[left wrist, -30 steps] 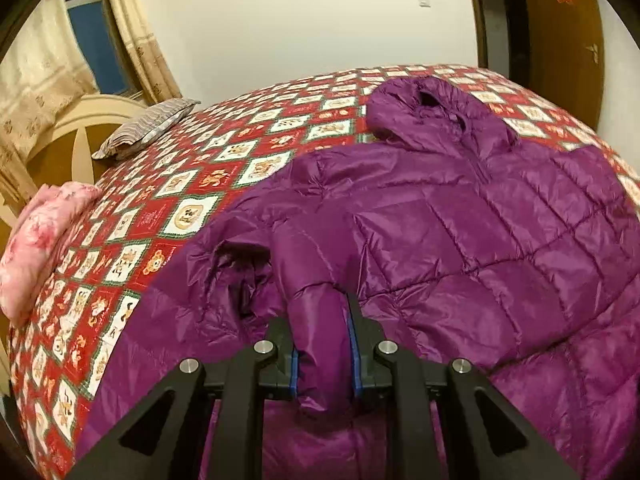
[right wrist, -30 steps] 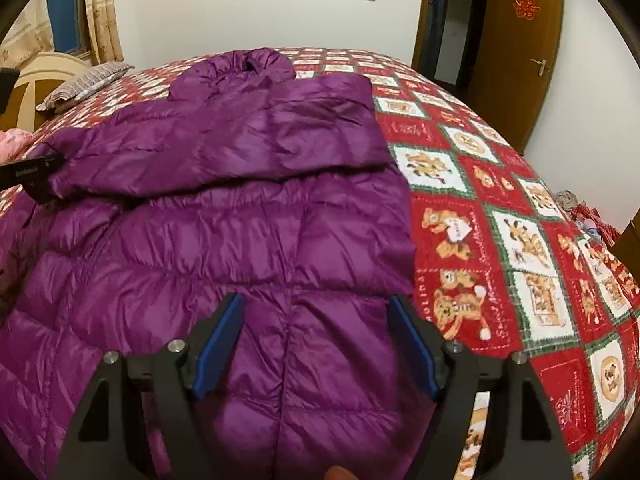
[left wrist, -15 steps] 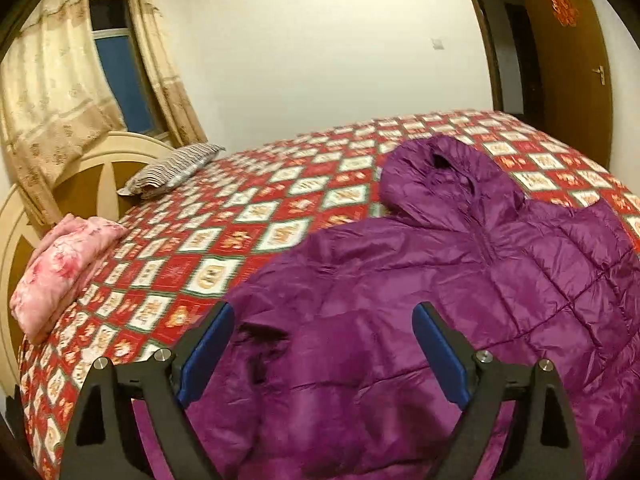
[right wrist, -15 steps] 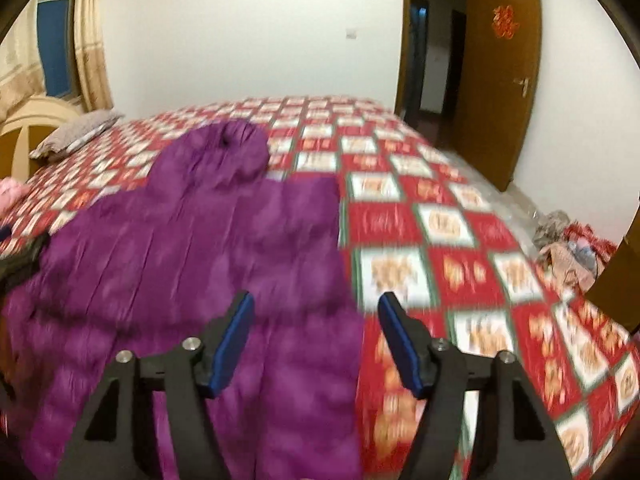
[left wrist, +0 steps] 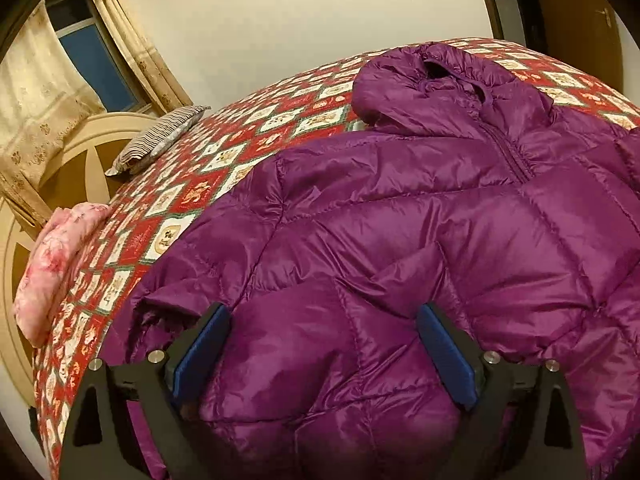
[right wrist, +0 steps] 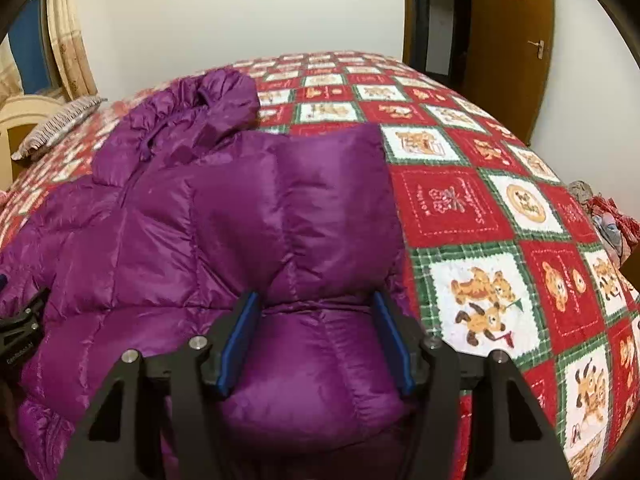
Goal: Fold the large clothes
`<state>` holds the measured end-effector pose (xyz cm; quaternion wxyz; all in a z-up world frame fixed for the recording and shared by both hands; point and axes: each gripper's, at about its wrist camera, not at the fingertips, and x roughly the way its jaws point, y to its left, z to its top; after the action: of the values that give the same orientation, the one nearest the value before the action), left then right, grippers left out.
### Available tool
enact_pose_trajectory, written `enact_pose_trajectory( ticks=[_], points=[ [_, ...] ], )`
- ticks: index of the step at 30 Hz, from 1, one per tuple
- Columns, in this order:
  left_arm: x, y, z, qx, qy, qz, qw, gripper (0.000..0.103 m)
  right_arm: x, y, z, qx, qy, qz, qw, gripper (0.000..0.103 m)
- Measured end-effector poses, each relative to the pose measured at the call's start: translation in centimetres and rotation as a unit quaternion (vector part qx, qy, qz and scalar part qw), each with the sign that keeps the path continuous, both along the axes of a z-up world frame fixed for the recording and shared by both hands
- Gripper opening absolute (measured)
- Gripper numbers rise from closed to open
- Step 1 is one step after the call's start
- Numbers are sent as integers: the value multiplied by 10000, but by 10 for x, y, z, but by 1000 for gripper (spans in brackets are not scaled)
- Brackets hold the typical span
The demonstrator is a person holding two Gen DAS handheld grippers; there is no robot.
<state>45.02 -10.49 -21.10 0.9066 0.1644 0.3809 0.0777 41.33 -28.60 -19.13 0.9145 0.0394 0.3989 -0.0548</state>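
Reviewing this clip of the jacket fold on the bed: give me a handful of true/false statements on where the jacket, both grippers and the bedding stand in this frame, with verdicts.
1. The purple jacket lies on the patterned quilt. True.
2. The left gripper is clamped shut on a sleeve. False: its jaws stand wide open over the jacket's lower part, gripping nothing.
3. The right gripper is open, with jacket fabric showing between its blue pads. True.
4. The jacket's hood points toward the cameras. False: it lies at the far end, away from both grippers.
5. A striped pillow sits near the headboard. True.
6. The pink bundle lies on top of the jacket. False: it sits apart, at the bed's edge.
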Motion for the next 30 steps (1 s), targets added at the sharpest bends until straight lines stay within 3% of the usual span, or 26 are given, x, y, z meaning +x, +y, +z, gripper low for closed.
enact_pose_trajectory(
  ticks=[6,15,25,30],
  points=[
    [-4,5,-1,-183,55,27,9998,97,-8,-3,-3,193,-101,-100,9997,63],
    [-15,13,-2,-389,63,23,9992,98,-24,4,-3,67,-115,-178,9998,63],
    [-2,15,-5,-423,119,86,9990,102,-25,6,-4,-36,-108,-224,9997,63],
    [-11,31,17,-780,154,128,9968,102,-29,12,10,-237,-38,-244,9994,64]
  ],
)
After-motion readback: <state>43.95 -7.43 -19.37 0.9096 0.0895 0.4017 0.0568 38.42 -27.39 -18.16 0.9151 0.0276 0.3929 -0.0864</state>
